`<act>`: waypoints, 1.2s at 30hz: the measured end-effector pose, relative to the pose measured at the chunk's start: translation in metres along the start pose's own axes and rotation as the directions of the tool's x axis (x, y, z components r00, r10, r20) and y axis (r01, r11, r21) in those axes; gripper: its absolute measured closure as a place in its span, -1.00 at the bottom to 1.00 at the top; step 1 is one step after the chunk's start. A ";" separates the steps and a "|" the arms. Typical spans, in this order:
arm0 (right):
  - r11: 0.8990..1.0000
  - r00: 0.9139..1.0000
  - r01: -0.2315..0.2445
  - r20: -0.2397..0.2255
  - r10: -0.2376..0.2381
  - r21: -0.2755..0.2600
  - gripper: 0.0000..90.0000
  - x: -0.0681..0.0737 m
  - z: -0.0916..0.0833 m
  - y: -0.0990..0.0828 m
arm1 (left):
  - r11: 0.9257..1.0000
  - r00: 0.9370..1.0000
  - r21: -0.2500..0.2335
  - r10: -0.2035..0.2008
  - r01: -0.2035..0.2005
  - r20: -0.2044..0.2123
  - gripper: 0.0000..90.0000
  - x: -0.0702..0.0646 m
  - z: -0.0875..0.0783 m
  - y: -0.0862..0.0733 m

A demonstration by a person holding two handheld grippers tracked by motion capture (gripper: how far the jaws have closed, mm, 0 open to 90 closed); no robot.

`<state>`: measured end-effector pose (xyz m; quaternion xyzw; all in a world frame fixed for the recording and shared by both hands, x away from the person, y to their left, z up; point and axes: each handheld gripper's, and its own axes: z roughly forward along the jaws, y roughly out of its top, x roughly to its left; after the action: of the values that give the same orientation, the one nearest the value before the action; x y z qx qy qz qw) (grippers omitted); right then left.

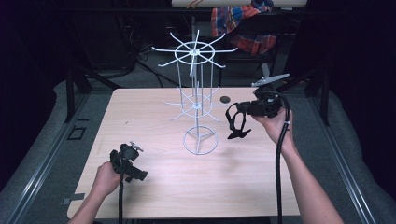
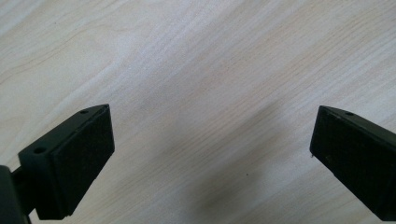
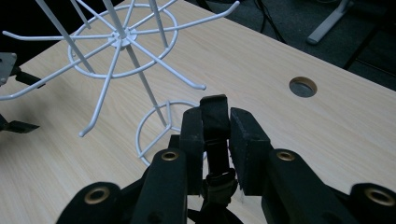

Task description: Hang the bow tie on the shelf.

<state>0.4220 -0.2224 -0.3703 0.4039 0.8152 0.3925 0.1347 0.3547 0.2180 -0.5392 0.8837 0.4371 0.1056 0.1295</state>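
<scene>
A white wire display rack [image 1: 198, 105] with two tiers of hooks stands on a ring base at the middle of the wooden table [image 1: 243, 186]. My right gripper [image 1: 243, 111] hovers right of the rack, shut on a black strap [image 1: 237, 123] whose loops hang down toward the table. In the right gripper view the strap [image 3: 214, 109] sticks up between the pressed jaws of the right gripper [image 3: 215, 116], with the rack's lower tier [image 3: 122, 35] just beyond. My left gripper [image 1: 135, 172] sits low at the table's front left. Its jaws [image 2: 210, 154] stand wide apart over bare wood.
A round cable hole [image 1: 225, 99] lies in the tabletop behind the rack's right side. A plaid cloth [image 1: 243, 23] hangs behind the table. Dark floor and metal frame rails surround the table's edges.
</scene>
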 end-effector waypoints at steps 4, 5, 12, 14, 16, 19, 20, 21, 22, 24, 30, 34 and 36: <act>1.000 1.000 -0.006 0.005 0.006 0.007 0.68 0.000 0.001 0.004 | 1.000 1.000 0.003 0.001 -0.001 -0.001 -1.00 0.000 0.000 0.000; 1.000 1.000 -0.006 0.005 0.006 0.007 0.68 0.000 0.001 0.004 | 1.000 1.000 -0.001 0.000 0.000 -0.004 -1.00 -0.001 0.000 0.000; 1.000 1.000 -0.011 0.008 0.011 0.016 0.69 -0.002 0.008 0.009 | 1.000 1.000 0.007 0.003 -0.003 0.000 -1.00 0.000 0.000 0.000; 1.000 1.000 -0.012 0.008 0.012 0.014 0.69 -0.002 0.009 0.010 | 1.000 1.000 0.007 0.004 -0.004 0.001 -1.00 0.000 0.000 0.000; 1.000 1.000 -0.014 0.006 0.014 0.007 0.69 -0.002 0.010 0.012 | 1.000 1.000 0.006 0.004 -0.004 0.001 -1.00 0.000 0.000 0.000; 1.000 1.000 -0.014 0.004 0.013 0.009 0.68 0.000 0.010 0.014 | 1.000 1.000 0.009 0.006 -0.006 0.001 -1.00 0.000 0.000 0.000; 1.000 1.000 -0.016 0.001 0.016 0.007 0.68 0.001 0.010 0.014 | 1.000 1.000 0.006 0.005 -0.005 0.000 -1.00 0.000 0.001 0.000; 1.000 1.000 -0.016 -0.001 0.016 0.005 0.68 0.001 0.010 0.015 | 1.000 1.000 0.006 0.005 -0.005 0.000 -1.00 0.000 0.001 0.000; 1.000 1.000 -0.016 -0.002 0.016 0.004 0.68 0.002 0.011 0.015 | 1.000 1.000 0.005 0.005 -0.005 -0.003 -1.00 0.000 0.001 0.000; 1.000 1.000 -0.016 -0.006 0.016 0.002 0.68 0.003 0.011 0.016 | 1.000 1.000 0.003 0.007 -0.007 -0.001 -1.00 0.000 0.000 0.000; 1.000 1.000 -0.017 -0.009 0.017 -0.003 0.68 0.006 0.013 0.017 | 1.000 1.000 0.006 0.005 -0.005 -0.002 -1.00 -0.001 0.000 0.000; 1.000 1.000 -0.017 -0.014 0.017 -0.004 0.68 0.007 0.015 0.018 | 1.000 1.000 0.007 0.005 -0.005 -0.002 -1.00 -0.001 0.000 0.000; 1.000 1.000 -0.016 -0.014 0.016 -0.005 0.68 0.008 0.015 0.019 | 1.000 1.000 0.007 0.005 -0.005 -0.003 -1.00 -0.001 0.000 0.000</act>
<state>0.4353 -0.2010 -0.3655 0.4073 0.8118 0.3987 0.1268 0.3547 0.2174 -0.5396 0.8852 0.4352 0.1056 0.1255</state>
